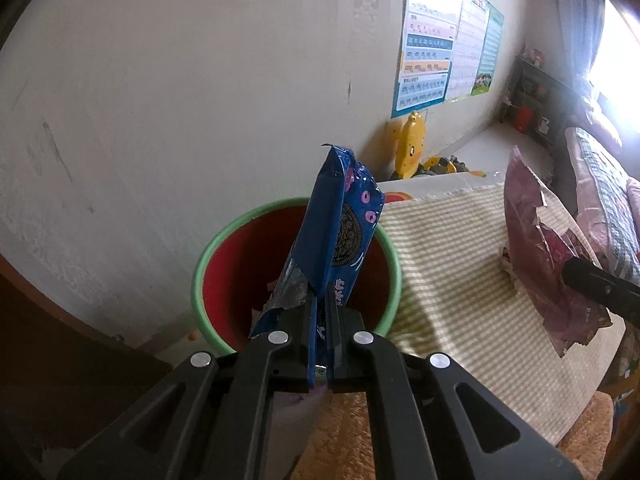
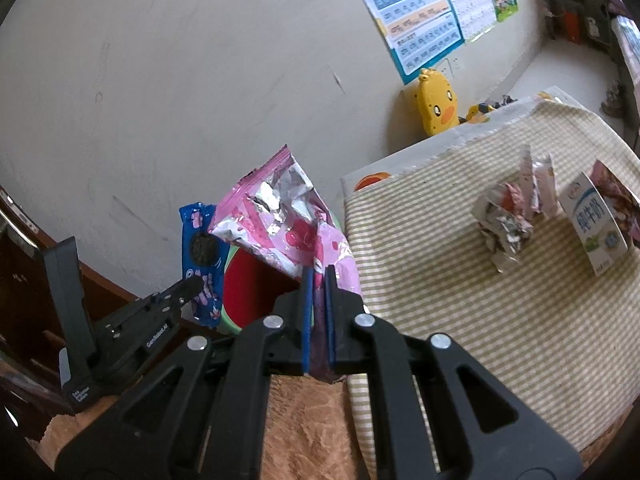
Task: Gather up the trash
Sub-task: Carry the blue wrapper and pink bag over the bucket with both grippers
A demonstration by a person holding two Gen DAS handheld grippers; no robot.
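Observation:
My left gripper [image 1: 320,304] is shut on a blue cookie wrapper [image 1: 340,232], which stands upright over the red bin with a green rim [image 1: 212,248]. In the right wrist view that wrapper [image 2: 198,248] and the left gripper [image 2: 188,286] appear at the left, beside the bin [image 2: 248,288]. My right gripper [image 2: 319,280] is shut on a pink foil snack bag [image 2: 284,224], held near the bin's right edge. The same bag [image 1: 540,256] shows at the right of the left wrist view, over the striped cloth.
A green-striped cloth [image 2: 460,300] covers the table beside the bin. On it lie crumpled foil wrappers [image 2: 508,220] and a white milk carton [image 2: 596,228]. A yellow duck toy [image 2: 436,104] leans on the wall behind. Orange plush fabric [image 2: 304,432] lies below the grippers.

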